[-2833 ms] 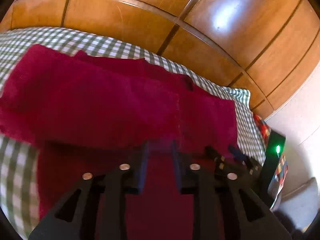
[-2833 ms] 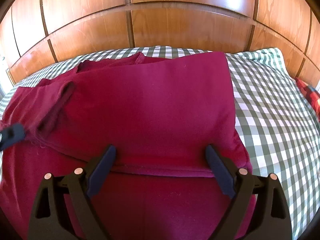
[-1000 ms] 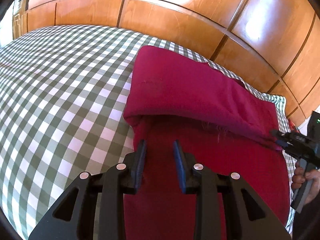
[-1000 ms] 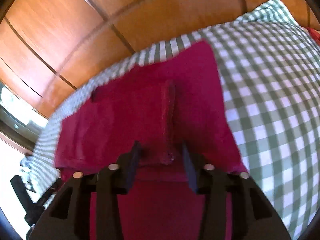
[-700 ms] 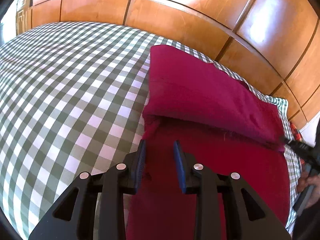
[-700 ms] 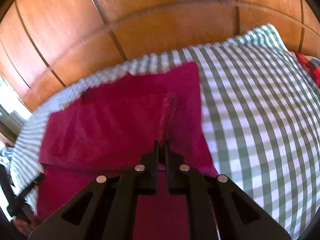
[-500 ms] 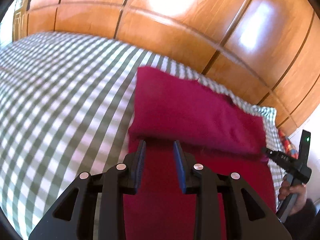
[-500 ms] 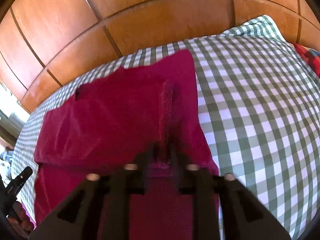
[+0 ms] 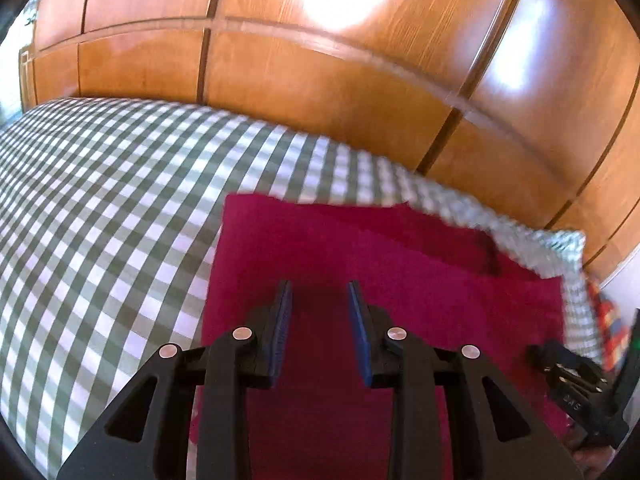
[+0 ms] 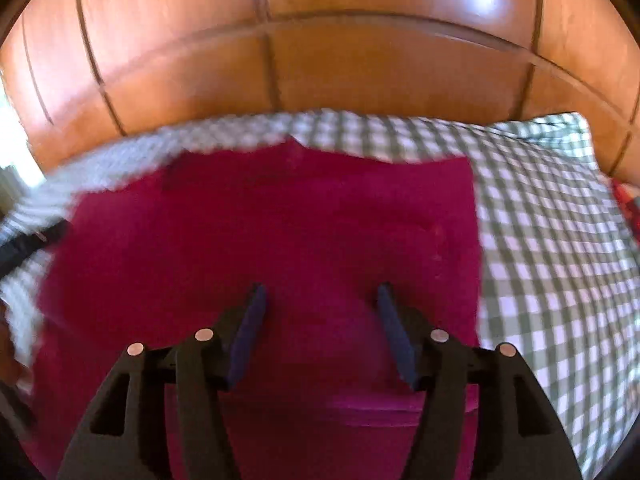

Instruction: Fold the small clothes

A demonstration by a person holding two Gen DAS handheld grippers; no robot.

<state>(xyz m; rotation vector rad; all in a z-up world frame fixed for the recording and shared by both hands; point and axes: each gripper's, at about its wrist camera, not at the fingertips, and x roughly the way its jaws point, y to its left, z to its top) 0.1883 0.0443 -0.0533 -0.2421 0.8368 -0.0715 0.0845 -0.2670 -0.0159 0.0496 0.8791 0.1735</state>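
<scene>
Since a second ago your right gripper let go of the dark red knit garment; its jaws are opening, empty. Left gripper sits narrow, empty. Garment's lying folded near the green-and-white checked bedspread's headboard edge, probably fairly flat; it's blurry.

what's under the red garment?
The red garment lies folded on the green-checked bedcover, which shows on three sides. Whatever lies beneath its layers is covered.

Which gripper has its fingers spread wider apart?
The right gripper: its fingers are opening wide over the red garment, pinching nothing. The left gripper has a narrower gap, also empty.
</scene>
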